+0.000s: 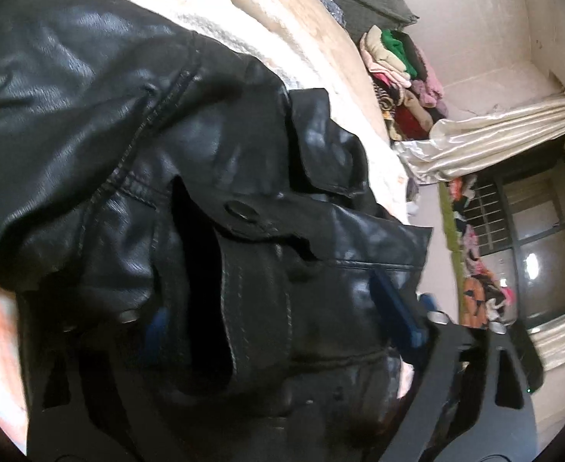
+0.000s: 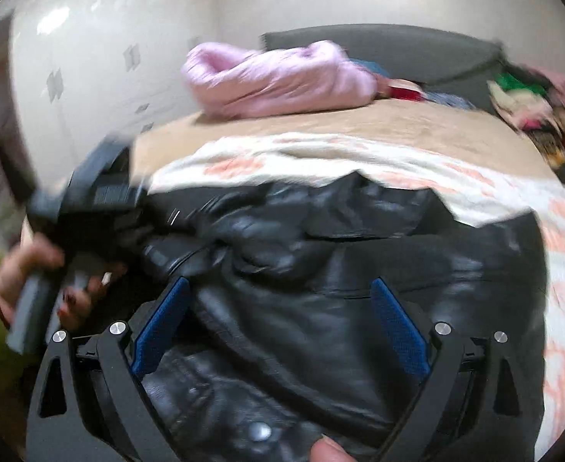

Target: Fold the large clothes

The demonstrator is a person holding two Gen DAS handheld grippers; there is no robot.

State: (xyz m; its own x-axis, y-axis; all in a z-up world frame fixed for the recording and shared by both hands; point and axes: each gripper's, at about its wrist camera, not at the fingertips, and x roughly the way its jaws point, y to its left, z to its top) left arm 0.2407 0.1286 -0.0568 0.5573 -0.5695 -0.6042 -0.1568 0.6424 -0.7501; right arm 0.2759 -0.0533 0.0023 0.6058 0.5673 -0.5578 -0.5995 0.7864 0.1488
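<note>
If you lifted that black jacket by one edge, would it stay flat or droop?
The jacket would probably droop: it already lies in soft creases and folds. Its glossy surface looks slick, so it may slip. Thick seams suggest some weight.

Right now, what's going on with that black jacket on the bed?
A person is folding a black leather jacket on a bed, a handheld gripper in each hand. The right gripper stands open over the jacket, its blue pads clear of the leather. The left gripper has a bunched fold of the jacket between its fingers; whether the pads press on it is unclear. A pink jacket and a pile of clothes lie further back.
</note>
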